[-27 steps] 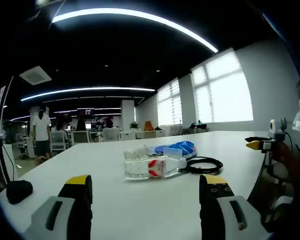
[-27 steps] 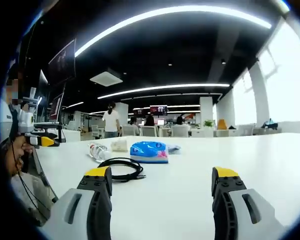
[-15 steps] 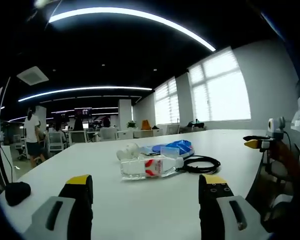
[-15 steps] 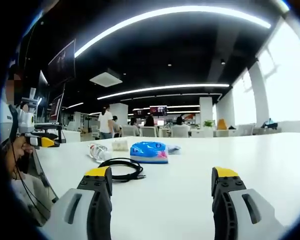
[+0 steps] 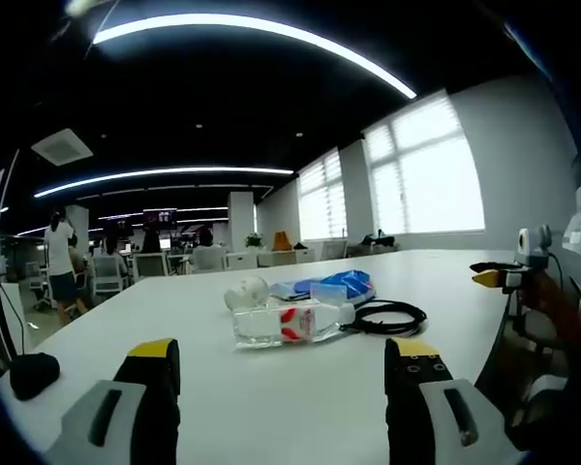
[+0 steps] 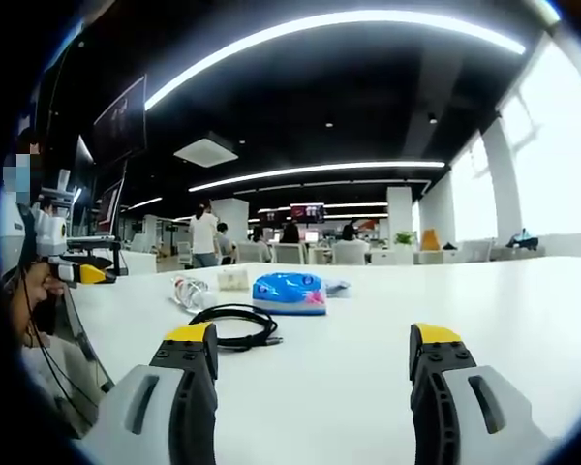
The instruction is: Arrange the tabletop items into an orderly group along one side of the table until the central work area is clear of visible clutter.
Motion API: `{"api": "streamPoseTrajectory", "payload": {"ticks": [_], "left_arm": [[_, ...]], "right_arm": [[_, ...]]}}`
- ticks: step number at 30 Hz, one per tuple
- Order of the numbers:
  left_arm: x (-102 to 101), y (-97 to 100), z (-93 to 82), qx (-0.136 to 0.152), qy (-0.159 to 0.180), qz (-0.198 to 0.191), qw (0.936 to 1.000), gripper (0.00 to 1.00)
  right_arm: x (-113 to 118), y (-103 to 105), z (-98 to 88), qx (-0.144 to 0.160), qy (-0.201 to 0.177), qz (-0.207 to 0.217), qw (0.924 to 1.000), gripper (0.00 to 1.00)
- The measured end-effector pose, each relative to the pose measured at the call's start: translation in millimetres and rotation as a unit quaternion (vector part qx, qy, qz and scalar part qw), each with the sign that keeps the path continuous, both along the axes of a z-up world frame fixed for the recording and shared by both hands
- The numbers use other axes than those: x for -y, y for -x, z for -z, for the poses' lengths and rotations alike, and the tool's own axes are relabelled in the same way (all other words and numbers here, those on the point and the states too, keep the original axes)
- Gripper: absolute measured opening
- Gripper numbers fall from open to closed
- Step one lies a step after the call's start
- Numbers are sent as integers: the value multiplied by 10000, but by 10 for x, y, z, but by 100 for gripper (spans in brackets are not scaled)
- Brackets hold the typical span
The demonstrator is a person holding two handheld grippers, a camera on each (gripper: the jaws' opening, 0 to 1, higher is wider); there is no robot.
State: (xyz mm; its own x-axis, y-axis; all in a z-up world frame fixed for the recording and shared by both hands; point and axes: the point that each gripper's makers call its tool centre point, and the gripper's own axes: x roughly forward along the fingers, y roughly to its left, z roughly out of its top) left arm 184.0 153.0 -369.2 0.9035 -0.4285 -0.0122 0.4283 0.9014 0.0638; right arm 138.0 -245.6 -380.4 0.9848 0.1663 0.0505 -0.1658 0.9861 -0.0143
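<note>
Ahead of left tool (image 5: pixel 281 387), released, bottle (image 5: pixel 286 323) beside cable (image 5: pixel 387 318), right tool (image 6: pixel 312 383) released

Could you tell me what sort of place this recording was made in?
Most likely an open-plan office. A long white table holds a water bottle, a black cable and a blue packet; behind it are rows of desks with chairs, people, long ceiling light strips and large windows.

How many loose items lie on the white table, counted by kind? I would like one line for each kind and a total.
Clear plastic bottle: 1
Coiled black cable: 1
Blue packet: 1
Small white item, kind unclear: 1
Black object at the table's edge: 1
Total: 5
</note>
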Motion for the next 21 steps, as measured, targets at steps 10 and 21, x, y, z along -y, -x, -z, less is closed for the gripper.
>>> {"api": "streamPoseTrajectory", "payload": {"ticks": [10,21], "left_arm": [[9,-22,-6,7,-16,37,10000,87],[42,-18,60,-46,-201,50,9998,86]], "right_arm": [[-22,-4,-38,72,-208,-65,9997,78],[-30,6,25,-48,115,28,9999,78]]}}
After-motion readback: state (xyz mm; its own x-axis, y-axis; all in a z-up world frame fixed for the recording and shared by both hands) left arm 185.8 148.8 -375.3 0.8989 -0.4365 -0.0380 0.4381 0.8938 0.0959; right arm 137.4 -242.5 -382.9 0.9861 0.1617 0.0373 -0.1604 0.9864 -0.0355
